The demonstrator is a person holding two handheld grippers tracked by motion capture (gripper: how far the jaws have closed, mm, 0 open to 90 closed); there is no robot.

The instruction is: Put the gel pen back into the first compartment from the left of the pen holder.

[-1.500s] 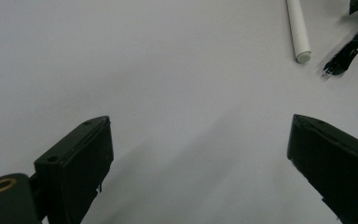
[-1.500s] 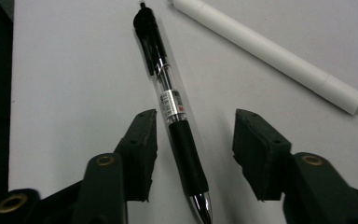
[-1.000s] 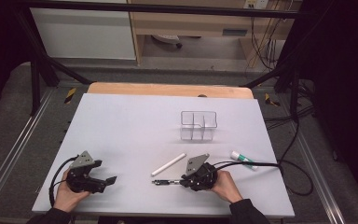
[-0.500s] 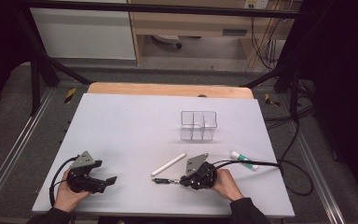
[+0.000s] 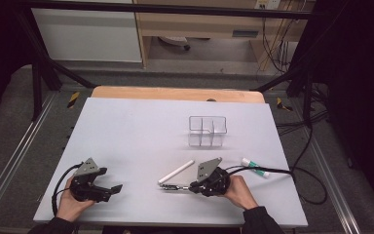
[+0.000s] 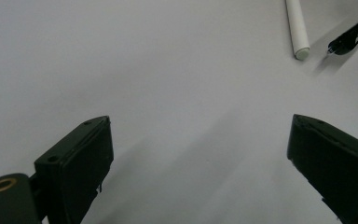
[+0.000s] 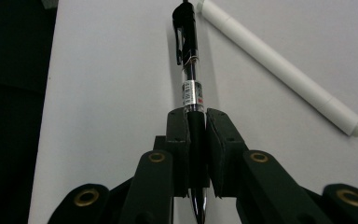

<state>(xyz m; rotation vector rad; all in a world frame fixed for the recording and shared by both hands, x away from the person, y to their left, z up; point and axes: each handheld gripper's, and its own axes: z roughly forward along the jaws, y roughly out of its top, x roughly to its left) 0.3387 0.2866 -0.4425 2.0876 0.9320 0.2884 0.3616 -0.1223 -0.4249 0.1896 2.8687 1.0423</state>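
White tabletop, pale and bare across most of its width, with a wooden edge along the far side and dark floor, cables and metal framing around it

Your right hand-held gripper lies low near the front edge, pointing toward your left across the surface. Its jaws have just been closing and now pinch the black pen between the pads. In the right gripper view the pen runs straight along the line of the jaws: dark barrel clamped between the pads, clear section with a label just beyond them, clip end farthest out, tip end poking back under the gripper body. In the high view the pen sticks out of the jaws to your left, level with the surface

White marker lies just beside the pen on the far side, at a slant, not touching the jaws. The left gripper view catches its end at the top right, next to the pen's clip end

Clear divided holder stands farther back, well apart from the gripper. Small white and green tube lies beyond your right hand, near the cable

Your left hand-held gripper rests near the front left corner, jaws spread wide with only bare surface between them, well apart from the pen
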